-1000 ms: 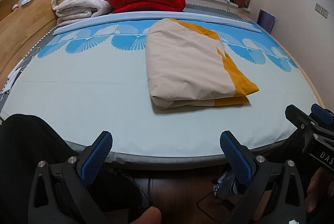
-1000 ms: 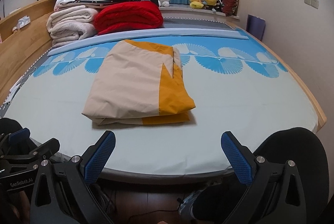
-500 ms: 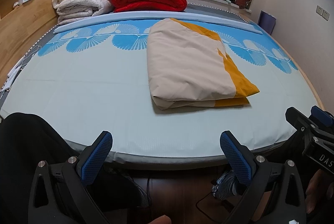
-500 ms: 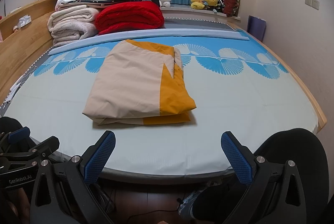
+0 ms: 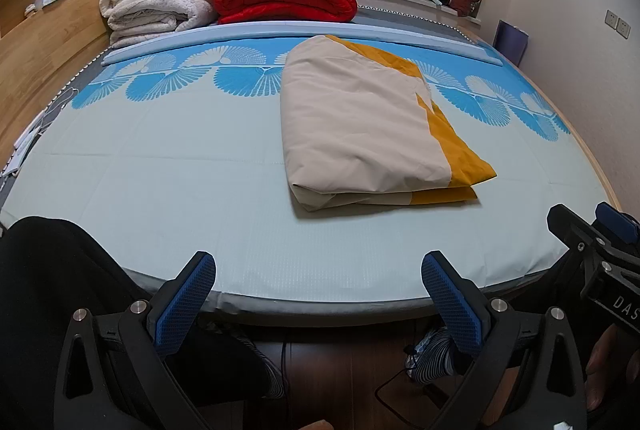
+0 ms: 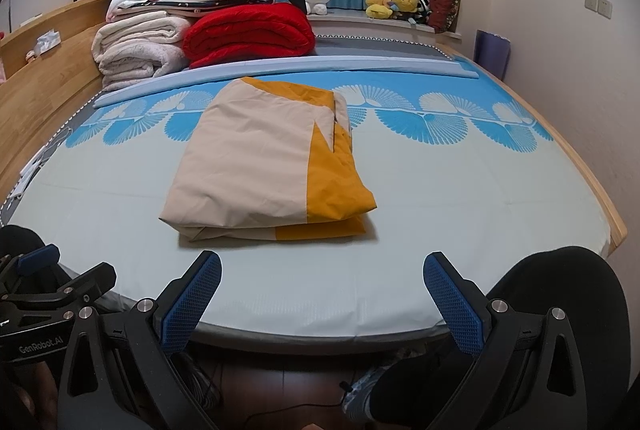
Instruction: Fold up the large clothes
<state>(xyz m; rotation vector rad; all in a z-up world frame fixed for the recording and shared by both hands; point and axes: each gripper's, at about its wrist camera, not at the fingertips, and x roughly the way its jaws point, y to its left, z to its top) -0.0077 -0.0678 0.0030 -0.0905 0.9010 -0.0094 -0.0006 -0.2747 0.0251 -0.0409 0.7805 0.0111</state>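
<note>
A beige and mustard-yellow cloth [image 5: 360, 125] [image 6: 260, 169] lies folded into a thick rectangle on the pale blue bed sheet [image 5: 160, 169] [image 6: 460, 197], a little in from the near edge. My left gripper [image 5: 318, 284] hangs open at the foot of the bed, holding nothing, left of and short of the cloth. My right gripper [image 6: 322, 284] is open too, empty, just short of the cloth's near edge. Each gripper shows at the side of the other's view.
Folded white blankets [image 6: 136, 49], a red quilt [image 6: 248, 33] and other bedding are piled at the far left. Plush toys [image 6: 396, 3] sit on the window ledge. A wooden headboard [image 5: 44, 41] runs along the left. A person's dark-clad knees [image 6: 560, 294] and feet are below.
Both grippers have risen and edged slightly forward over the foot of the bed. The folded cloth has not moved and both grippers stay open.
</note>
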